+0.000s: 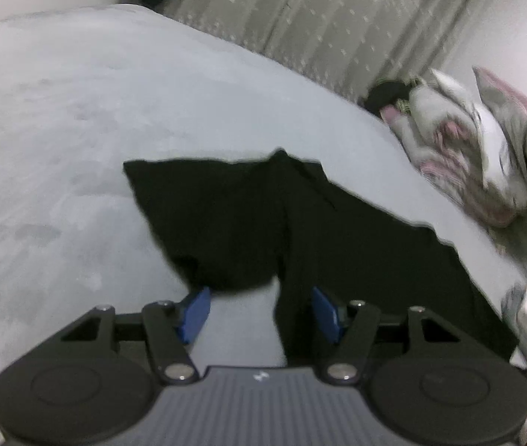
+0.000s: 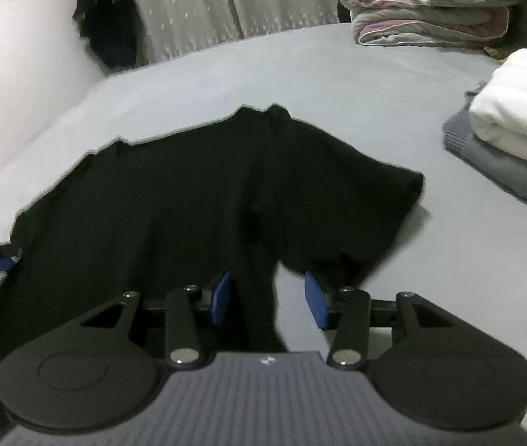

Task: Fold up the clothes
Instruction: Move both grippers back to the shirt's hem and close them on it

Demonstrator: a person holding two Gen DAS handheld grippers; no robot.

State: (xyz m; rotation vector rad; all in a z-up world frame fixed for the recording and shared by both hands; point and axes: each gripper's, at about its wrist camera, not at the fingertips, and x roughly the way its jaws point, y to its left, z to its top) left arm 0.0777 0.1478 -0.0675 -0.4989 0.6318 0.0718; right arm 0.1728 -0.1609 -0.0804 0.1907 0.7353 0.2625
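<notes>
Left gripper (image 1: 261, 310): blue pads spread, nothing pinched; bare sheet in the gap, the right pad lying over the black cloth's edge, pressing on nothing. Placed, by the look of it, just short of the armpit notch where sleeve meets body, a sensible spot to catch an edge for a fold.

Right gripper (image 2: 267, 299): jaws likewise spread, empty; left pad over the dark body panel, right pad at the fringe of the other sleeve, pale sheet between. Mirrored stance to the left one, so probably a two-handed pickup of the lower part, one claw per side.

Black T-shirt (image 1: 248, 223) (image 2: 174, 208): spread flat on the grey bedsheet (image 1: 58, 130) (image 2: 337, 85), collar away, sleeves splayed out; laid open presumably so both halves fold evenly. Not yet folded.

Farther out: white folded towel (image 2: 516, 111) stacked on a grey knit garment (image 2: 479, 148) at the bed's right side, likely a done pile kept apart. Rolled pink-trimmed quilt (image 2: 427, 15) (image 1: 479, 148) against the far edge. Dotted curtain (image 1: 337, 11) (image 2: 189, 7) behind; dark garment (image 2: 109, 18) hanging before it.

Writing: small white logo on each gripper body, too small to read. No other label legible.
</notes>
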